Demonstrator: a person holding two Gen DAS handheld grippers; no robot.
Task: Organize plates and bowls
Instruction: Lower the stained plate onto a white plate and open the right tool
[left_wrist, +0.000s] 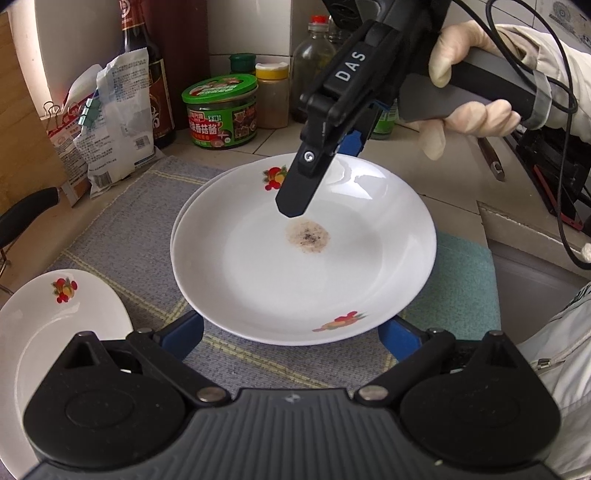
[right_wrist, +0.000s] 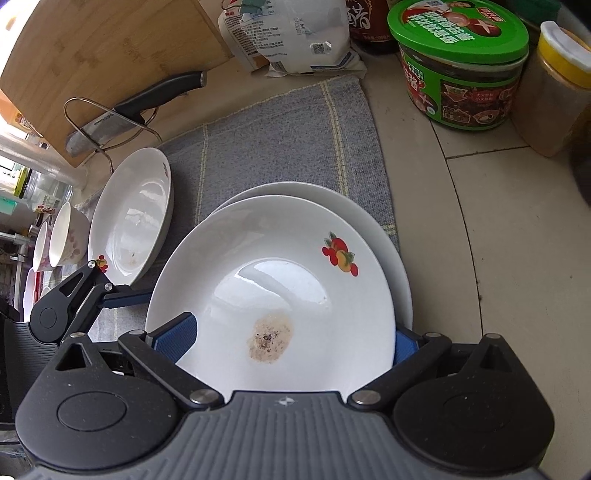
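Left wrist view: white round ceramic plate with fruit prints and a brown stain (left_wrist: 303, 266) at the middle of the grey checked cloth mat (left_wrist: 122, 236). Left gripper (left_wrist: 291, 334) spread wide under its near rim, pinching nothing. Right gripper (left_wrist: 323, 175) straddling the far rim; grip impossible to tell.

Right wrist view: stained plate stacked on a plain white plate (right_wrist: 369, 214). Second fruit-print plate (right_wrist: 133, 218) at the mat's left edge and two white bowls (right_wrist: 68, 236) beyond, not yet gathered. Probably about halfway.

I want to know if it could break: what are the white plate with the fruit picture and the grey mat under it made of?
The white plate looks like glazed ceramic or porcelain, though it could be glass: it is glossy and mirrors the window light, so it could probably break. The grey mat looks like woven cloth: you can see a matte, threaded weave with pale stripes.
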